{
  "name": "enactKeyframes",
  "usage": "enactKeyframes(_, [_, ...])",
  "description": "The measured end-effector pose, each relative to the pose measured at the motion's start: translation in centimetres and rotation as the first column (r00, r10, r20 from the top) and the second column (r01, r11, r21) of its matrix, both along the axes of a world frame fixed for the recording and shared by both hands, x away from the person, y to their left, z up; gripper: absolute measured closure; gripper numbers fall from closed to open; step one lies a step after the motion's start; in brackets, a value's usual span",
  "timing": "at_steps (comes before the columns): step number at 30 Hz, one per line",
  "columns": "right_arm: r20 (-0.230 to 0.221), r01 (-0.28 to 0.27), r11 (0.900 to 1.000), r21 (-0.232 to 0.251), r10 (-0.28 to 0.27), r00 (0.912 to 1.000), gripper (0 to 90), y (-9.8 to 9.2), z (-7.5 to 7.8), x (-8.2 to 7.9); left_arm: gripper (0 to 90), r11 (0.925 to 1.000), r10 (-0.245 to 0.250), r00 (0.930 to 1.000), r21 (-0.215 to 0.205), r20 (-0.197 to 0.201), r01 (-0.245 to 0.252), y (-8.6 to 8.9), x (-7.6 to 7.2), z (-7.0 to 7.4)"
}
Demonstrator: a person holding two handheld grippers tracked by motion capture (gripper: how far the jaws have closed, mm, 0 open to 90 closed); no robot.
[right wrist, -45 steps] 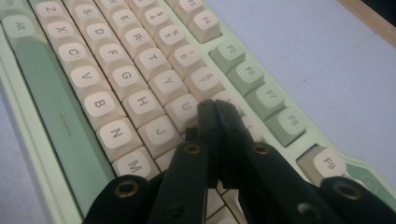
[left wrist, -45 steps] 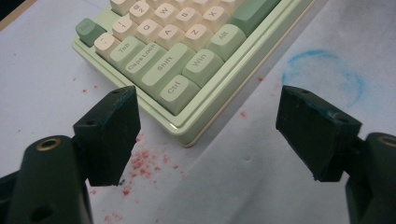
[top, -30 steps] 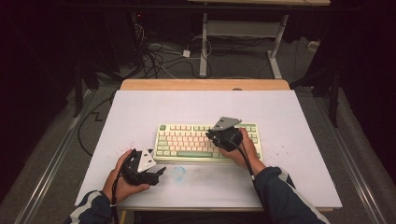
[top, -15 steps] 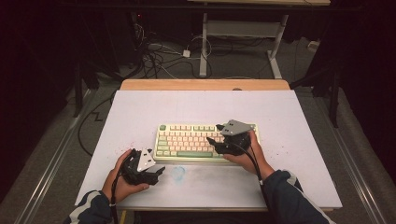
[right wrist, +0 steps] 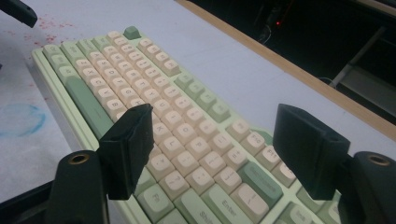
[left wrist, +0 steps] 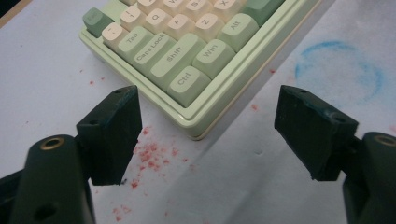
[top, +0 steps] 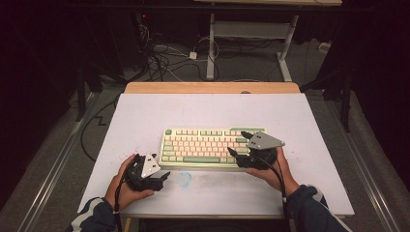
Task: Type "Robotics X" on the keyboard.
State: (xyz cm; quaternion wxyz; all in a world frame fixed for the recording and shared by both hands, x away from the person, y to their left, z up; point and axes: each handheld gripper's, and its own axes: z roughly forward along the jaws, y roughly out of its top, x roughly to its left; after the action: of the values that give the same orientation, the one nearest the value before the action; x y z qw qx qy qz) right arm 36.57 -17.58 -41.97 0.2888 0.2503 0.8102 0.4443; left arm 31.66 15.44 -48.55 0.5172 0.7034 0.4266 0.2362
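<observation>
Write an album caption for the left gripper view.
Open black left gripper faces the pale green keyboard's corner on a white table.

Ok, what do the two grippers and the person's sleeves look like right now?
Both the left gripper and right gripper are black with blocky, matte jaws and brass-ringed holes at the base. Each carries a grey three-cornered plate on top and trails a black cable. The sleeves are dark navy with light stripes.

Right gripper [top: 241, 145]: shifted rightward from over the keyboard [top: 208, 146] middle-right keys to its right end, jaws apart, hand [top: 270, 166] drawn nearer the person.
</observation>
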Motion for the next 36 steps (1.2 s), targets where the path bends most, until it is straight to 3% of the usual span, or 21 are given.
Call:
enactKeyframes(9, [0.027,0.044,0.999,0.019,-0.044,0.9987,19.9,-2.8,-0.4,-1.8,21.7,1.0000,0.003,0.9999,-0.007,0.012,-0.003,0.1,0.1,0.2])
enactKeyframes(15, [0.025,0.059,0.998,0.026,-0.060,0.9979,19.2,-4.3,-1.0,-2.9,22.3,0.9997,0.014,0.9995,-0.020,0.027,-0.013,0.2,0.1,0.5])
enactKeyframes(21, [0.023,0.076,0.997,0.012,-0.077,0.9968,19.3,-5.3,-1.6,-4.2,28.6,0.9998,0.012,0.9994,-0.018,0.034,-0.011,0.2,0.1,0.8])
enactKeyframes(24, [0.016,0.088,0.996,0.015,-0.088,0.9960,19.5,-5.7,-1.8,-4.8,33.5,0.9993,0.004,0.9995,-0.037,0.031,-0.003,0.2,0.0,1.1])
enactKeyframes(28, [0.018,0.088,0.996,-0.024,-0.087,0.9960,19.6,-5.9,-2.4,-5.5,47.9,0.9987,-0.009,0.9998,-0.049,0.019,0.010,0.1,-0.1,1.4])
enactKeyframes(36, [0.010,0.094,0.994,-0.047,-0.094,0.9955,19.7,-5.9,-2.9,-6.9,76.4,0.9975,-0.030,0.9992,-0.064,-0.025,0.028,-0.2,0.2,1.8])
